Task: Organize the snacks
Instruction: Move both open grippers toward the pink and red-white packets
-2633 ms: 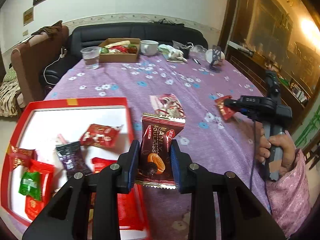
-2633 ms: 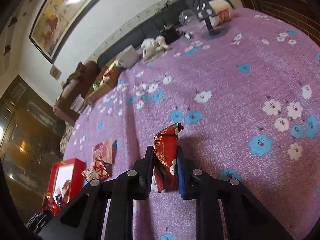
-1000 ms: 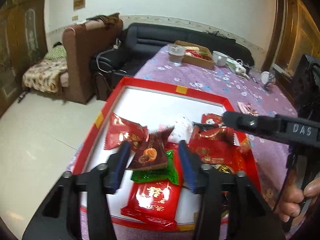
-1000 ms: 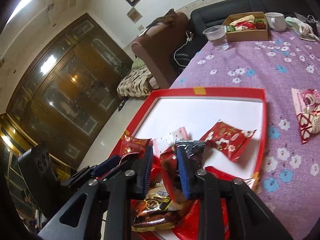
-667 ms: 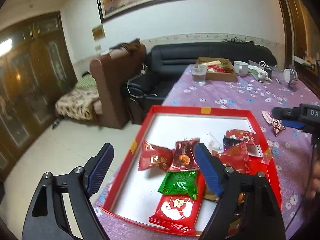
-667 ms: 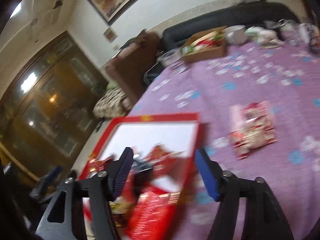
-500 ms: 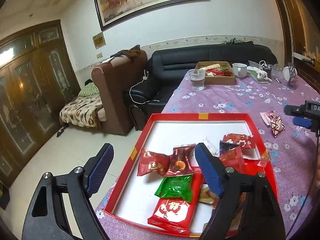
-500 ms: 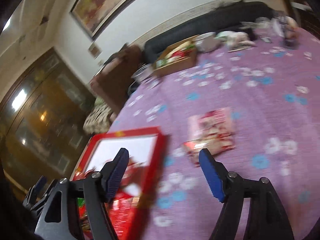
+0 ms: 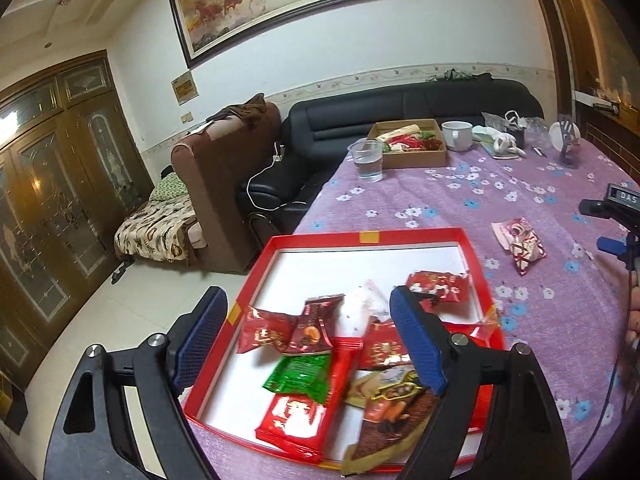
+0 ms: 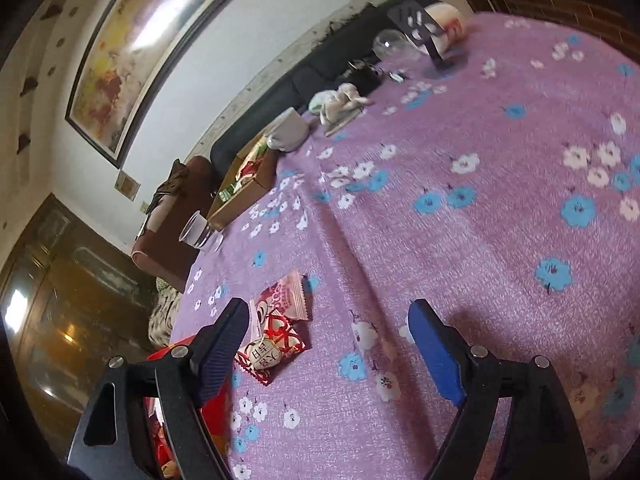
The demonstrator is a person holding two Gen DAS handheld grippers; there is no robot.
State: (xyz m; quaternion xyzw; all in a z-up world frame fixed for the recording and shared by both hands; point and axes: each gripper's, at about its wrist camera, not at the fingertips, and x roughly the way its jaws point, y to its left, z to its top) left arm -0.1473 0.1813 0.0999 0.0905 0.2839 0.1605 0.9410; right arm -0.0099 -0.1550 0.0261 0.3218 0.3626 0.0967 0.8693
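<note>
Both hand-held grippers, left (image 9: pixel 308 338) and right (image 10: pixel 328 346), hang released and empty. Two snack packets (image 10: pixel 276 330) lie overlapping on the surface (image 10: pixel 480 200). One pinch could drag both.

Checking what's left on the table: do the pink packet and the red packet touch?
Touching: the right wrist view shows the pink packet overlapping the red packet.

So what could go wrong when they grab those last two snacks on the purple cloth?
The pink snack packet and the red-and-white one touch or overlap, so the open right hand-held gripper might pinch both, or nudge one away. Also, the red tray sits close to the table edge, and a brown packet already lies over its near rim; dropping more on that pile could push it out.
</note>
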